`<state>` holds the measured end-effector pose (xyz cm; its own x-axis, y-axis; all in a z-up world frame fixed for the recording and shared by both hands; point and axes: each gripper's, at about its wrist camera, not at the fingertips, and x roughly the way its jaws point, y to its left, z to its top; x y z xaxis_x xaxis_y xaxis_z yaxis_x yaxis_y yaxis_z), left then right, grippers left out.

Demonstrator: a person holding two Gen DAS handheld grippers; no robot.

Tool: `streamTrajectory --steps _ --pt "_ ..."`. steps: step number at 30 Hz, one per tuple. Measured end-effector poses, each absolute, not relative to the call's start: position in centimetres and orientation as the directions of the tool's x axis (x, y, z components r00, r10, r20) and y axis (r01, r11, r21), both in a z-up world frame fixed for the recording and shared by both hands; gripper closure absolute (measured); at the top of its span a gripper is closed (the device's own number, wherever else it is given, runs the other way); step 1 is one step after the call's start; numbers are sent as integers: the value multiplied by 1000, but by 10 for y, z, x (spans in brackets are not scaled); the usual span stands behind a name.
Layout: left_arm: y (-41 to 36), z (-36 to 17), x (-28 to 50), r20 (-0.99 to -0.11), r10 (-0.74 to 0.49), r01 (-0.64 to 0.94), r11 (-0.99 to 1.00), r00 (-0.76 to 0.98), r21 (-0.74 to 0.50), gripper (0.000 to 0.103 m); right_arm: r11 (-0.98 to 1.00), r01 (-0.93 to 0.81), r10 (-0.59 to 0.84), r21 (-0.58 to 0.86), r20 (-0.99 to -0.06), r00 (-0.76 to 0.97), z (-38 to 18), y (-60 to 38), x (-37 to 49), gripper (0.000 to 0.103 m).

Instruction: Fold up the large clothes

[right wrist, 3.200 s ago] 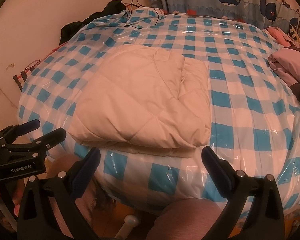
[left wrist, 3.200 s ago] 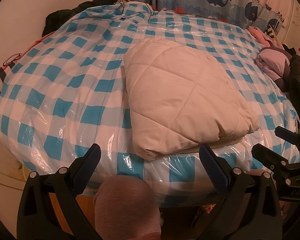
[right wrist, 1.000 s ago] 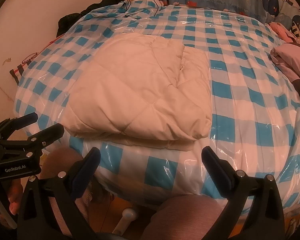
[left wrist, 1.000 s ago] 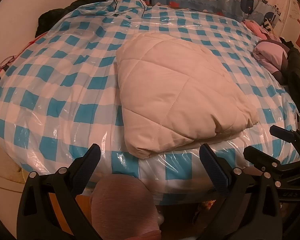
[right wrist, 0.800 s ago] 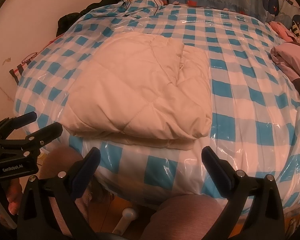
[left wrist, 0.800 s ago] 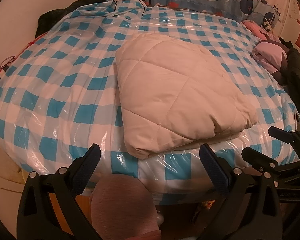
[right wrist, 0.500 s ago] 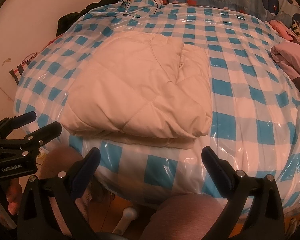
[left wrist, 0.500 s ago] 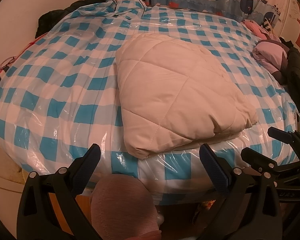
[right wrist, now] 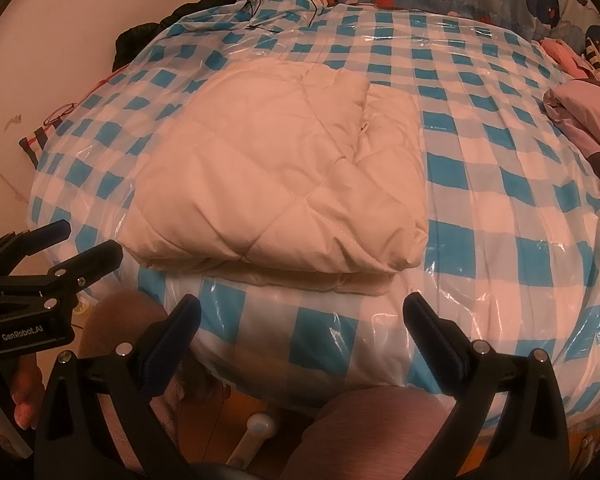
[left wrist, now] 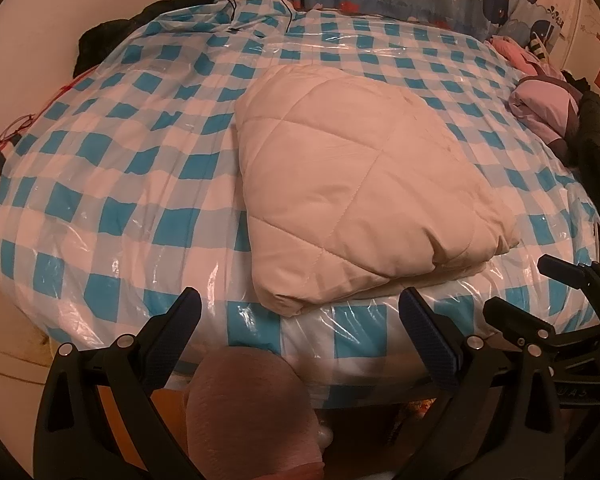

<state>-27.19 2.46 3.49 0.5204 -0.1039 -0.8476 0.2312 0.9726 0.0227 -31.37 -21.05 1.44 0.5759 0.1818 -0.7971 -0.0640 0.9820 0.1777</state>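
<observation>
Cream quilted padding, that's what we're looking at: the big puffy garment (left wrist: 364, 196) sits folded into a thick, squarish bundle near the front edge of the bed (left wrist: 100, 184), on its blue-and-white checked plastic cover. We count at least two layers stacked at the near edge, so the folding looks done, or very nearly. Our left gripper (left wrist: 300, 316) is spread wide and empty, short of the bundle. Our right gripper (right wrist: 300, 316), same story: jaws apart, nothing pinched, hovering off the bed's edge. What may be left is a tidy-up, or starting on the pink clothes (left wrist: 544, 108) at the far right.
</observation>
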Motion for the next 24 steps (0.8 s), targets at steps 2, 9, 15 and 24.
streamTrajectory --steps 2,9,15,24 --pt "24 35 -273 -848 -105 231 973 520 21 8 982 -64 182 177 -797 576 14 -210 -314 6" --pt "23 35 -273 -847 -101 230 973 522 25 8 982 -64 182 178 -798 574 15 -212 -313 6" --pt "24 36 -272 -851 -120 242 970 511 9 8 982 -63 184 181 -800 572 11 -211 -315 6" --pt "37 48 -273 -793 -259 276 954 552 -120 8 981 -63 186 183 -800 571 8 -213 -316 6"
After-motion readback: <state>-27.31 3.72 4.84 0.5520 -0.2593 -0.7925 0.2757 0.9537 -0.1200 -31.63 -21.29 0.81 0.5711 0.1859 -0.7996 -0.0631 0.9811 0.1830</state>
